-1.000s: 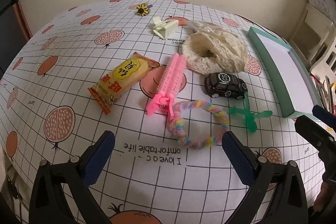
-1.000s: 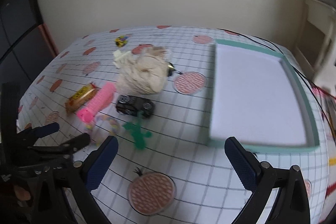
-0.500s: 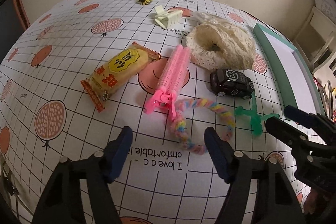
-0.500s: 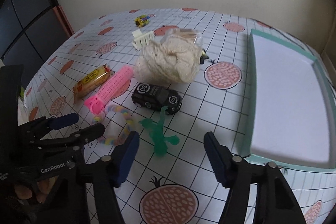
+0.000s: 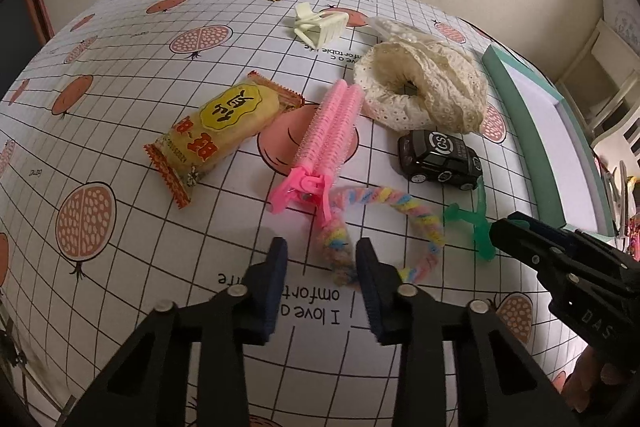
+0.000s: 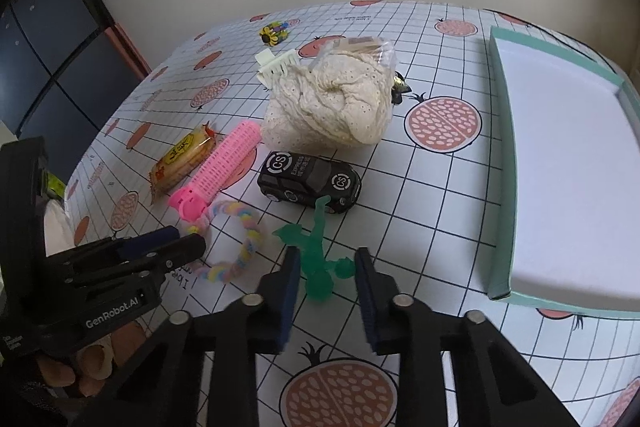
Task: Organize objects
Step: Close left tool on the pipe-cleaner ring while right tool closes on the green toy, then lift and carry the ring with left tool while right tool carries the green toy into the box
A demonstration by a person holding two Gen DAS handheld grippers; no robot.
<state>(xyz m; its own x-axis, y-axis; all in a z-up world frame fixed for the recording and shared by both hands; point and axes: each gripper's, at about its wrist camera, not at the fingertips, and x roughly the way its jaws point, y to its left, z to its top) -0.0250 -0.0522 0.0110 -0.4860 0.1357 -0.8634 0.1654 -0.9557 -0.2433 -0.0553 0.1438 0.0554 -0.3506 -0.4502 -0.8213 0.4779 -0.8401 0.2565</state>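
Left gripper point(image 5: 320, 259) narrowed around the near end of the pastel twisted loop point(image 5: 384, 227), contact unclear. Right gripper point(image 6: 325, 269) narrowed around the green figure point(image 6: 316, 259), its lower part hidden behind the pads. Teal tray point(image 6: 500, 187) at 3 o'clock, cut off by the frame edge.

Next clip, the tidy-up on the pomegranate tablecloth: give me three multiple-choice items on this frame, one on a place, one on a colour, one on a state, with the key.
1. What lies between the fingers of the right hand-held gripper?
A. the green toy figure
B. the snack packet
C. the cream hair claw

2. What colour is the hair roller?
A. blue
B. pink
C. white

3. What is in the tray right now?
A. the black toy car
B. the lace scrunchie
C. nothing that shows

Key: 1 A, the green figure sits in the gap between the two blue pads. 2 B, its bristled barrel and clip are pink. 3 C, its white floor shows bare in the right wrist view, and the car and scrunchie lie on the cloth.
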